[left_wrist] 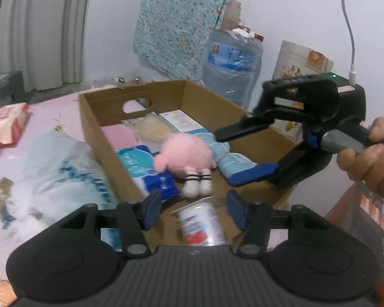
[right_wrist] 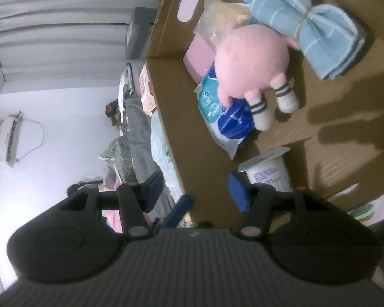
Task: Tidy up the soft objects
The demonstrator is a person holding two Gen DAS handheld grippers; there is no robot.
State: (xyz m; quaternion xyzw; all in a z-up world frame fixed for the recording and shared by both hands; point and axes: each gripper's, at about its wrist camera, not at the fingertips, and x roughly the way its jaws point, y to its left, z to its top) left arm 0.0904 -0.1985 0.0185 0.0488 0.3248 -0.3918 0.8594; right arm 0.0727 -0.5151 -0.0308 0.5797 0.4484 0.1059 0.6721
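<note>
Cardboard box on pink table, open top, already holding most of the soft stuff. Outside it, left: big white plastic bag, and a red-and-white wipes pack further out, both not yet packed.

Inside box, back to front: light-blue folded towel tied in the middle, pink plush lying partly on a blue tissue pack, striped legs toward the near wall. White cup tipped on its side at near end, just ahead of left gripper.

L jaws half apart, nothing pinched; cup lies beyond the pads, not btwn them. Right gripper hangs over box by the towel, jaws apart, empty, person's hand on its handle.

Risks, prob.: cup is smooth and on its side, so a closing pad could roll it away; R gripper low over the towel could snag the plush; both tools crowd the same corner, could collide.
</note>
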